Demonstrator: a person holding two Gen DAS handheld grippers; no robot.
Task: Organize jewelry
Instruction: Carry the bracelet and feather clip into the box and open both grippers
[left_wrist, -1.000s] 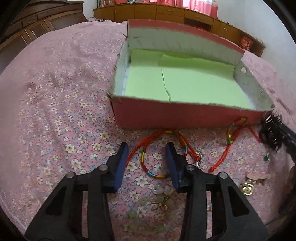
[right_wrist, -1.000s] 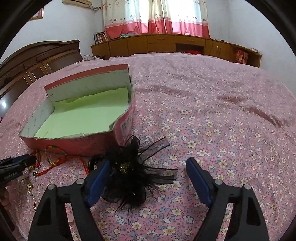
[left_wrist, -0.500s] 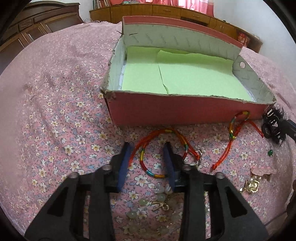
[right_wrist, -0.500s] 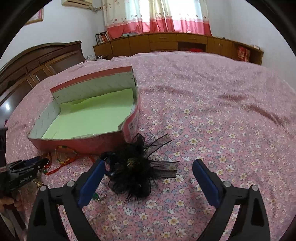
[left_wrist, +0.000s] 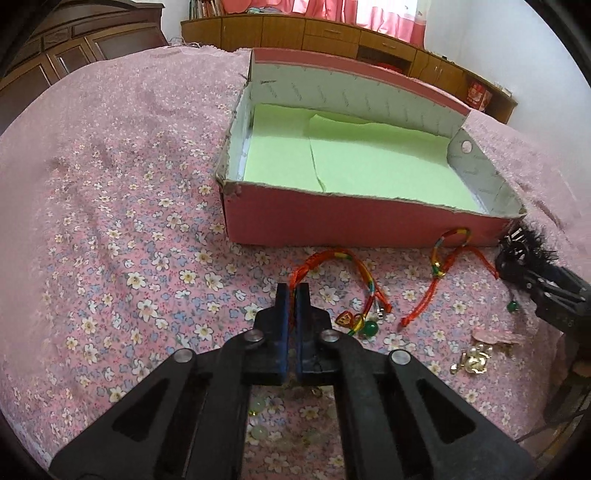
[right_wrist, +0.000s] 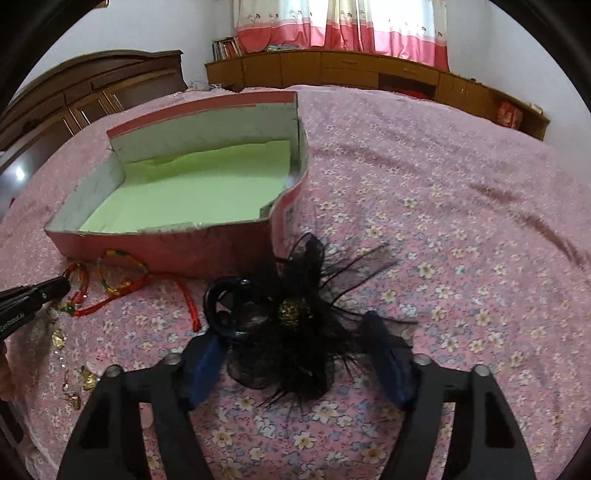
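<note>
The left gripper (left_wrist: 293, 295) is clamped on a red, multicoloured woven cord bracelet (left_wrist: 334, 258) – the right gripper's (right_wrist: 295, 332) jaws, just closing, straddle a black feathered hair clip (right_wrist: 295, 314) beside the pink cardboard box's (left_wrist: 351, 225) wall.

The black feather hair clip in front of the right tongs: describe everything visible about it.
The black feather hair clip lies on the floral pink bedspread, just off the near right corner of the pink box. A fan of thin black feathers and netting spreads from a small gold beaded centre; a glossy black looped clip sticks out on its left. It sits between the blue pads of the right tongs, whose jaws have been closing around it. Feather tips brush the right pad; a firm grip is not evident.
</note>
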